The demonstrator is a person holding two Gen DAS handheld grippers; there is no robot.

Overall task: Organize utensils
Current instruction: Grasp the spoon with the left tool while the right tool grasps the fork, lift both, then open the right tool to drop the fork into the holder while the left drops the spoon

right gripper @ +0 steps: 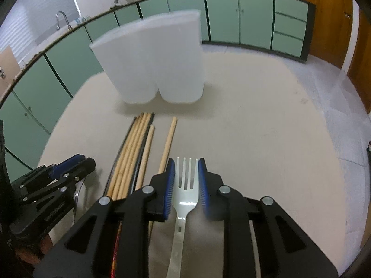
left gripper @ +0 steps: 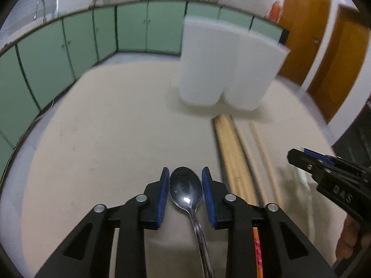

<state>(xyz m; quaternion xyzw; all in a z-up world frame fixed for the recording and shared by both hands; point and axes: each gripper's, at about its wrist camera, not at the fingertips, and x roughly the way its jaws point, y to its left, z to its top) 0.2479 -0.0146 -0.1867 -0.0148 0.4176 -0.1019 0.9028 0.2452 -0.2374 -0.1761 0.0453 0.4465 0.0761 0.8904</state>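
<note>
In the left wrist view my left gripper (left gripper: 186,173) has its blue pads on either side of the bowl of a steel spoon (left gripper: 186,188); the pads sit against its edges. In the right wrist view my right gripper (right gripper: 184,164) has its pads against the sides of a steel fork's head (right gripper: 185,185). A white two-lobed utensil holder (left gripper: 227,62) stands ahead on the table, also in the right wrist view (right gripper: 153,55). Wooden chopsticks (right gripper: 134,153) lie in a row between the two grippers. The left gripper also shows at the left of the right wrist view (right gripper: 80,158).
The beige table (right gripper: 266,139) extends to the right. Green cabinets (left gripper: 69,53) line the far wall, with a wooden door (left gripper: 308,37) at the right. An orange-red stick (left gripper: 257,250) lies under the left gripper's right finger.
</note>
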